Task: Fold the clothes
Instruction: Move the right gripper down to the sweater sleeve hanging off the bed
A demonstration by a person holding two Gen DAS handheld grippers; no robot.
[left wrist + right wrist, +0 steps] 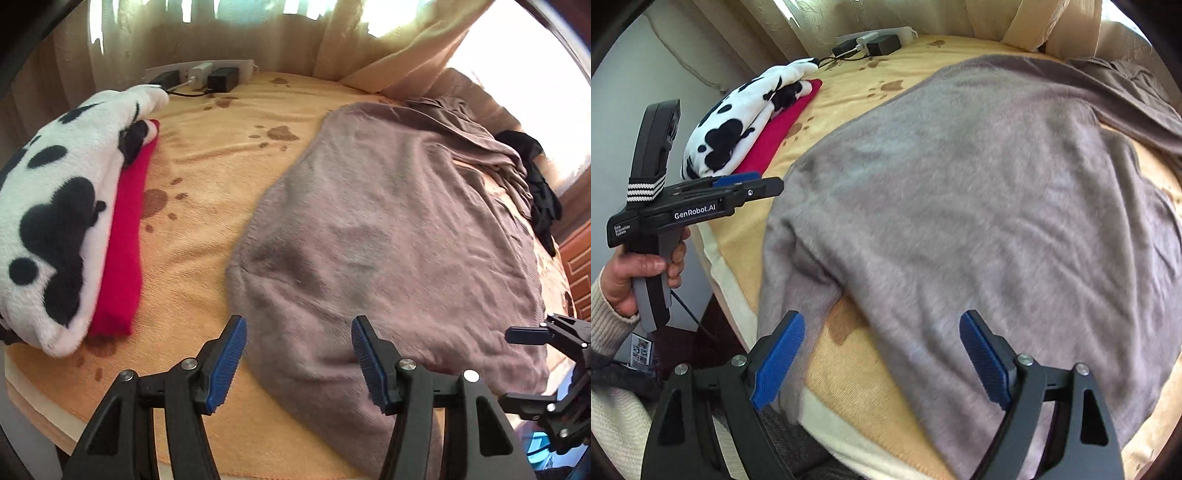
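Ur left gripper (298,363) & right gripper (882,360): jaws spread wide, empty, both over near hem. Grey sweater (979,206) flat on yellow paw-print blanket (207,192), beside spotted fleece (55,221) atop red garment (125,240).

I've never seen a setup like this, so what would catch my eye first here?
A big grey sweater lies spread across the yellow paw-print blanket. At the blanket's left edge, a spotted black-and-white fleece sits atop a folded red garment. Both blue-padded claws, left claw and right claw, gape open near the sweater's near edge.
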